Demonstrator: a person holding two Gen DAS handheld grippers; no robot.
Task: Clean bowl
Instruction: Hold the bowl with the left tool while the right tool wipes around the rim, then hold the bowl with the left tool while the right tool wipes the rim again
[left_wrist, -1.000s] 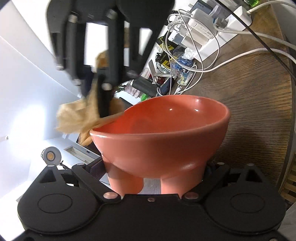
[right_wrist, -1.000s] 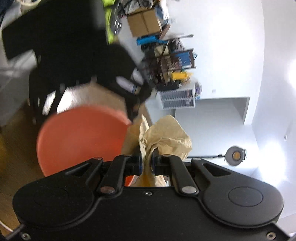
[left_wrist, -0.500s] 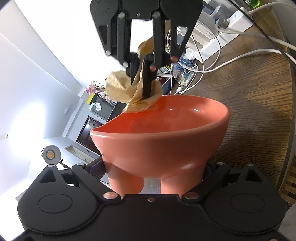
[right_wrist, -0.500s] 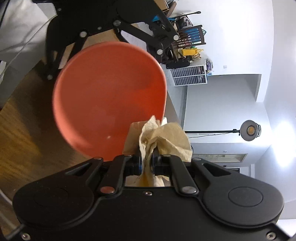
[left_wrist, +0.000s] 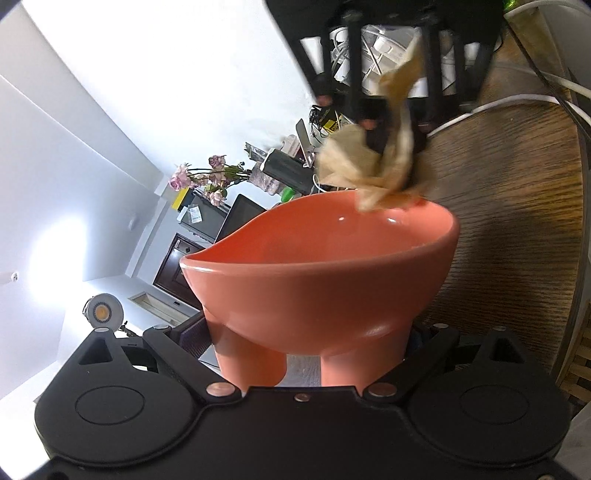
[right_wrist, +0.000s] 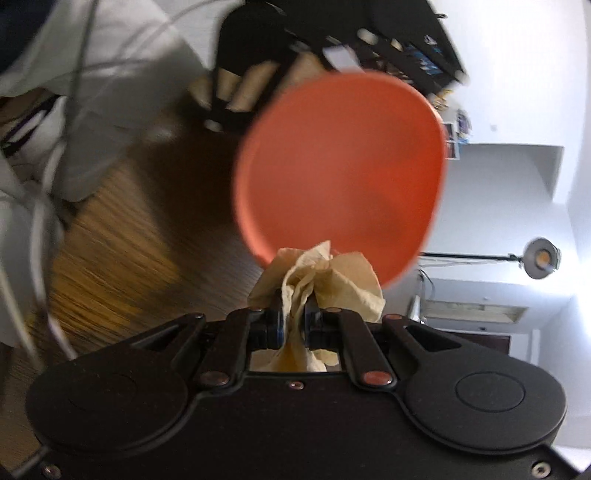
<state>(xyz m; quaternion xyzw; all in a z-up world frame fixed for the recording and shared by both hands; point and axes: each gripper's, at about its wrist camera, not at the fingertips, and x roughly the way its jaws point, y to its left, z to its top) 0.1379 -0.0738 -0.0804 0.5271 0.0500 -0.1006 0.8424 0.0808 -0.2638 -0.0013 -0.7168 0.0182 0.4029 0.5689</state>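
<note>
— What is each hand-held gripper holding?
— My left hand-held gripper (left_wrist: 303, 363) is clamping the orange bowl (left_wrist: 325, 280), centre frame above the table (left_wrist: 517, 229). My right hand-held gripper (right_wrist: 294, 325) is pinching a crumpled paper towel (right_wrist: 317, 284) at its rim.

Right gripper (right_wrist: 293, 319): jaws closed tight on a crumpled tissue.
Tissue (right_wrist: 325, 280): beige, bunched, sticking out ahead of the fingertips, tail hanging back between the fingers.
Bowl (right_wrist: 340, 170): orange, blurred, straight ahead, inside facing the gripper, near rim just beyond the tissue.
Left gripper (right_wrist: 258, 66): black, blurred, behind the bowl.
Table (right_wrist: 122, 236): dark wood, ahead and left, under the bowl.
Lamp (right_wrist: 541, 258): far right.
</note>
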